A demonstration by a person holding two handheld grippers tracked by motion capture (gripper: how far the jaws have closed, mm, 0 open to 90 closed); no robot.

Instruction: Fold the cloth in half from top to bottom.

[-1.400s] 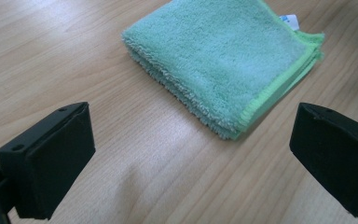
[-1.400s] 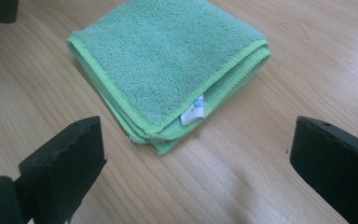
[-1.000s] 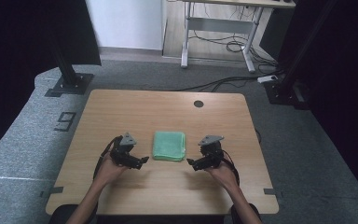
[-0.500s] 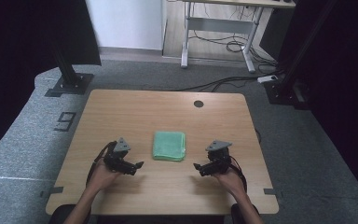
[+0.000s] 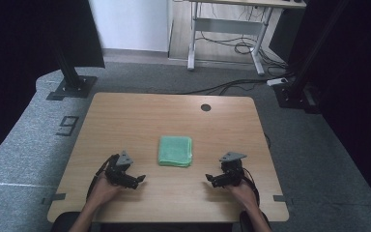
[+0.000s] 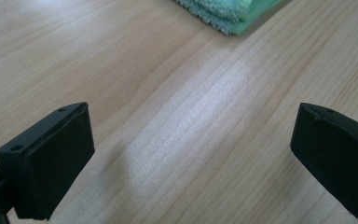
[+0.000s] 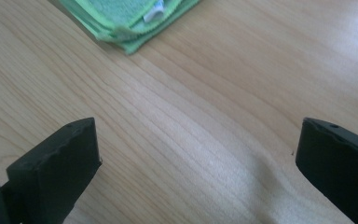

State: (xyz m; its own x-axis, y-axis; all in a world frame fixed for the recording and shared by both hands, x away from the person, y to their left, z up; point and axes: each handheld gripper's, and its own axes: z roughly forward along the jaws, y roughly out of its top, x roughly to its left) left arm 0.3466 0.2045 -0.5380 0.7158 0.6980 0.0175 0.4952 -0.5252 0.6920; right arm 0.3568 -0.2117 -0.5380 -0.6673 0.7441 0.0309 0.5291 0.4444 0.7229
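Folded green cloth point(image 5: 175, 151) is lying mid-tabletop point(image 5: 125, 116). Left tool point(image 5: 137, 180) and right tool point(image 5: 211, 181) are resting either side of it, well apart from it, both with jaws spread wide, gripping nothing.

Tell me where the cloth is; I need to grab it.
In the high view the cloth lies mid-table, between the left hand-held gripper and the right hand-held gripper, slightly beyond them.

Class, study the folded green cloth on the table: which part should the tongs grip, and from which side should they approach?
Probably a near corner of the folded green cloth, approached from the person's side. It lies flat, and its stacked layer edges face the right tongs there, giving an edge to pinch. The left tongs could take the other near corner.
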